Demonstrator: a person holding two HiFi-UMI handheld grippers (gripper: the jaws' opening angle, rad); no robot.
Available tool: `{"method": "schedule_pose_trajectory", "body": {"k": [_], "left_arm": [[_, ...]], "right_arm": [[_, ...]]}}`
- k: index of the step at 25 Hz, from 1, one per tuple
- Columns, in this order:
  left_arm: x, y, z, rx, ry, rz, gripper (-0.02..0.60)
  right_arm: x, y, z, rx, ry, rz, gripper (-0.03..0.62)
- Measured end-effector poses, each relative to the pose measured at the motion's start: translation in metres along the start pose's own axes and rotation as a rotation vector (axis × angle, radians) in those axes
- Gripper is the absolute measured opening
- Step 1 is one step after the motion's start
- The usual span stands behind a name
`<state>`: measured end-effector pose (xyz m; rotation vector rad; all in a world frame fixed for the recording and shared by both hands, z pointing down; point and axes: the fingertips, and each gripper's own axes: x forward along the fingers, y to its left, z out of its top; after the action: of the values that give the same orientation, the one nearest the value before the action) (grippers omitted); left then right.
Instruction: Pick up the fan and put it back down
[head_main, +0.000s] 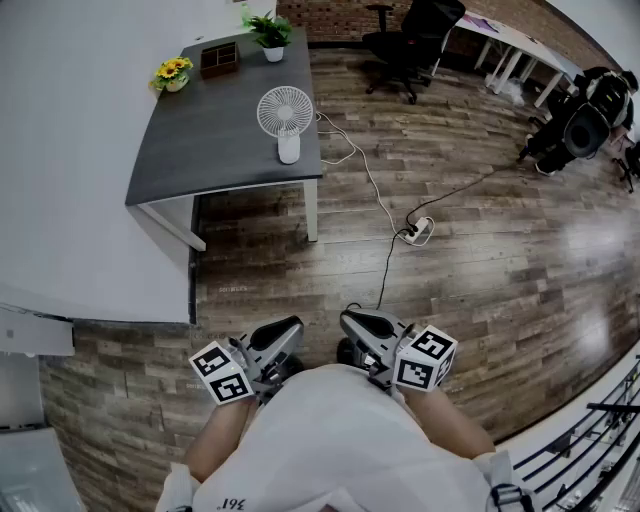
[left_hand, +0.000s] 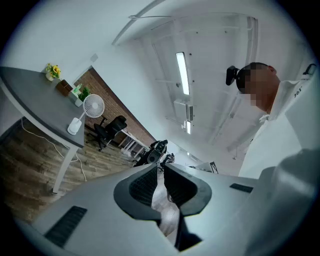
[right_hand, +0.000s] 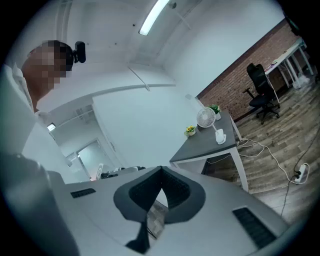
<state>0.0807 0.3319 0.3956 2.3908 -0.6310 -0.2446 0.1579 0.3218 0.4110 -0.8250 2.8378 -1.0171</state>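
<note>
A brown box (head_main: 220, 58), a potted green plant (head_main: 270, 35) and a pot of yellow flowers (head_main: 172, 73) are sitting at the far end of the grey tabletop (head_main: 200, 155). The white fan (head_main: 285, 115) is standing upright nearer, its cable (head_main: 368, 180) trailing over the wood floor (head_main: 480, 250). Well back, the left tongs (head_main: 288, 330) are hanging slightly parted, empty; the right tongs (head_main: 352, 322) are pressing shut on nothing.

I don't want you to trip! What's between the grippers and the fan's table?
In the head view, just bare wood floor; the cords and power strip lie off to the right.
</note>
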Motion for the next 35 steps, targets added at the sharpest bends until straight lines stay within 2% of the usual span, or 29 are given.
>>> {"method": "schedule_pose_trajectory", "body": {"k": [6,12,20,26,35], "left_arm": [[0.001,0.001,0.001,-0.025,-0.01,-0.033,0.012],[0.0,0.005,-0.005,-0.037,0.006,-0.005,0.014],[-0.005,0.008,0.008,-0.001,-0.058,0.028,0.015],[-0.008,0.007,0.013,0.014,-0.084,0.031,0.017],[-0.007,0.012,0.012,-0.007,-0.081,0.039,0.015]], "right_arm": [[0.002,-0.003,-0.001,-0.001,0.009,-0.009,0.011],[0.002,-0.004,-0.006,-0.006,0.029,-0.017,0.011],[0.003,-0.006,-0.005,-0.079,0.04,-0.041,0.011],[0.002,-0.015,-0.001,-0.051,0.007,-0.059,0.012],[0.001,-0.015,0.003,-0.023,-0.017,-0.04,0.012]]}}
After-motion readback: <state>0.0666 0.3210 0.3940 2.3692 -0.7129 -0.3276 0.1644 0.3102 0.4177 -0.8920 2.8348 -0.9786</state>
